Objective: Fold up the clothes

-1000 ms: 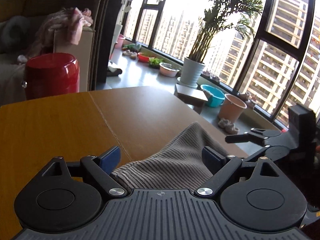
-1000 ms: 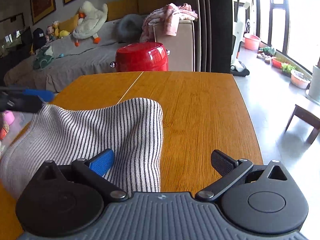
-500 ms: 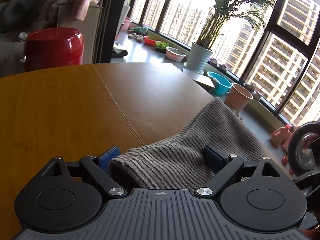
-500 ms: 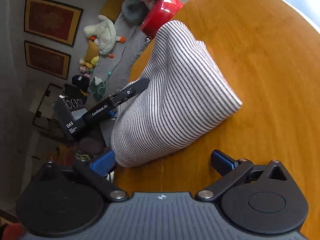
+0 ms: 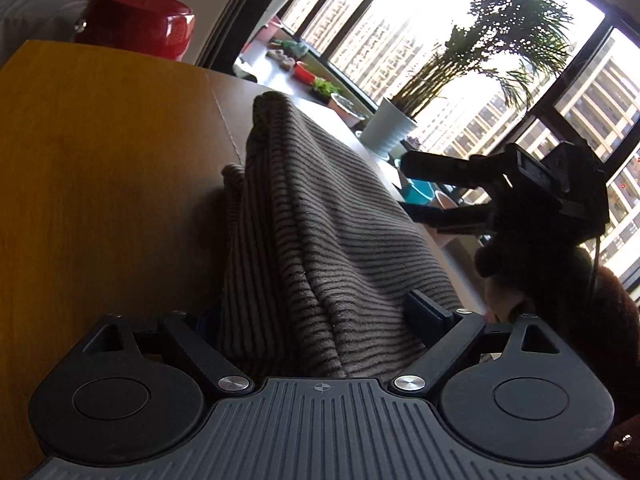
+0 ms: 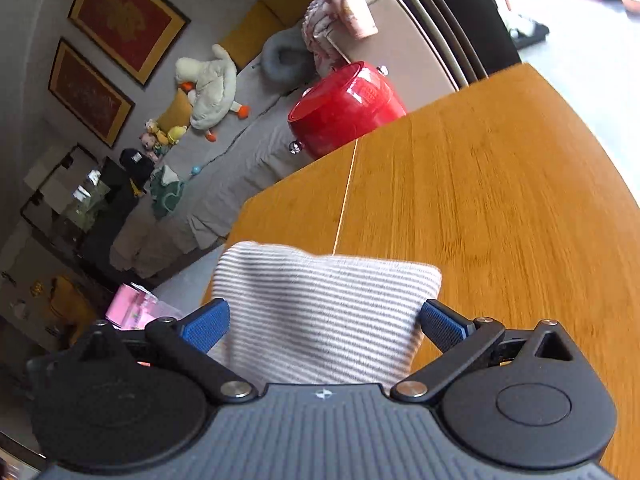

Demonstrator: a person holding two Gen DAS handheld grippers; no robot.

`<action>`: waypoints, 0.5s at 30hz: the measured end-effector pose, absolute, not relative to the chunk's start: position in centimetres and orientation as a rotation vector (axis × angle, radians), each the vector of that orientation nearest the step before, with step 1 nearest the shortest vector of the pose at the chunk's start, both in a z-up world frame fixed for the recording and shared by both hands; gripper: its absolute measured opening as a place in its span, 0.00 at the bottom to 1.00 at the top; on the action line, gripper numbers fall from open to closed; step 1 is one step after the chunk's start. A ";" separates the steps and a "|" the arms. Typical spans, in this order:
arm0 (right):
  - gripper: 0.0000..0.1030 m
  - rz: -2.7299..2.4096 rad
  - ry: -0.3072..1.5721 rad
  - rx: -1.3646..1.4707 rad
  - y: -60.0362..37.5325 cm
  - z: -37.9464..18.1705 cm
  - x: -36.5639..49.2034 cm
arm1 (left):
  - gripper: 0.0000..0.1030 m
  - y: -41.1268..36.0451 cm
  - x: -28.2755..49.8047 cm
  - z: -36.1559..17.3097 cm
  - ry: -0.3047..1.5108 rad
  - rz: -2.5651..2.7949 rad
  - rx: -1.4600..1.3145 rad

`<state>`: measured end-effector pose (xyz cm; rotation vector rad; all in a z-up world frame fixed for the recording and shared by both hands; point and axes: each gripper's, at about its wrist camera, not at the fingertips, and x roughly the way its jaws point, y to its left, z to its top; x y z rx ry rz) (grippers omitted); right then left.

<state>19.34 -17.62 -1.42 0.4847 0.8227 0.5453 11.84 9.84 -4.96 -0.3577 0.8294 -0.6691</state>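
Observation:
A grey-and-white striped knit garment point(image 5: 320, 232) lies bunched on the wooden table point(image 5: 100, 184). In the left wrist view it runs up between my left gripper's point(image 5: 316, 316) wide-apart fingers, covering the left pad. The right gripper's body point(image 5: 532, 184) shows at the right of that view, beside the cloth. In the right wrist view the garment point(image 6: 324, 300) sits between my right gripper's point(image 6: 324, 320) blue pads point(image 6: 442, 324), which stand wide and do not pinch it.
A red round pot point(image 6: 344, 108) stands past the table's far edge. A sofa with a plush duck point(image 6: 208, 84) and piled clothes point(image 6: 340, 8) lies beyond. Windows, a potted palm point(image 5: 400, 128) and bowls on the floor are on the other side. The table edge point(image 6: 608, 184) curves at right.
Both grippers have swung around the garment. The cloth is now bunched into a taller ridge in the left view, and lies between the right gripper's fingers. The left gripper's fingers still straddle it.

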 end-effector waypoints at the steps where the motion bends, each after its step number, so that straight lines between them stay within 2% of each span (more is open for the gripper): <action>1: 0.99 0.531 0.808 0.430 -17.2 -1.2 19.7 | 0.92 9.3 11.4 -5.0 0.828 -0.676 -0.359; 7: 1.00 0.588 0.692 0.309 -18.0 2.1 16.6 | 0.93 9.0 10.3 -4.1 0.822 -0.721 -0.365; 12: 1.00 0.537 0.478 0.134 -19.1 3.3 8.4 | 0.94 12.1 9.0 -2.9 0.742 -0.655 -0.381; 14: 1.00 0.559 0.499 0.116 -18.9 2.3 5.6 | 0.92 13.0 9.0 -3.1 0.743 -0.613 -0.410; 15: 1.00 0.573 0.509 0.105 -18.4 1.7 4.8 | 0.84 13.3 9.1 -3.4 0.754 -0.606 -0.432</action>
